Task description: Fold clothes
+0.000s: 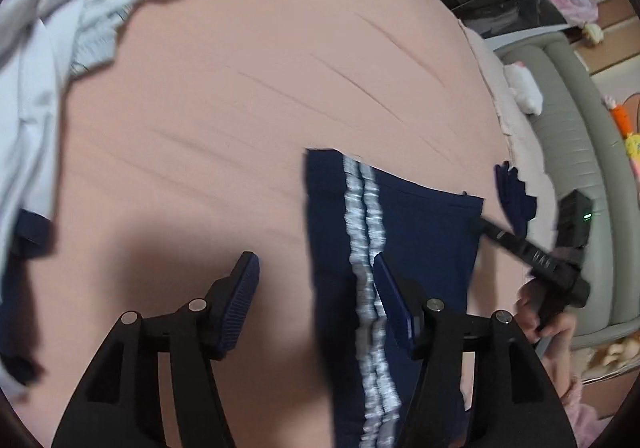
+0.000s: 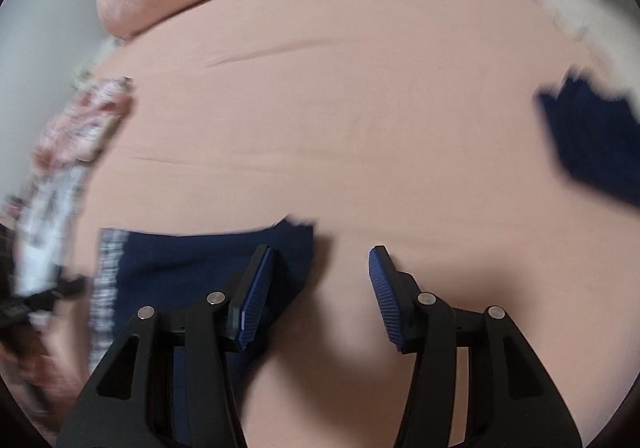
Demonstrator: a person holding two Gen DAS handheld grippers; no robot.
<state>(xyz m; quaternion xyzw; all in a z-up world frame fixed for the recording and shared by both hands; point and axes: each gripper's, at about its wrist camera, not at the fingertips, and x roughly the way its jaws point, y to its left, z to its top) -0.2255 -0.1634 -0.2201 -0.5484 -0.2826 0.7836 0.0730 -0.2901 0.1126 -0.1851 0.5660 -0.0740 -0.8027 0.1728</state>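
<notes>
Navy trousers [image 1: 420, 232] with a white side stripe [image 1: 366, 232] lie flat on a bed's pink sheet [image 1: 240, 107], under two hand-held grippers. The left hand-held gripper [image 1: 316, 288] hangs open, one pad over the stripe and nothing clamped; the right hand-held gripper [image 2: 322, 288] is open too, straddling the trousers' edge. No legible writing shows; pale clothes [image 1: 36, 87] are heaped nearby.
</notes>
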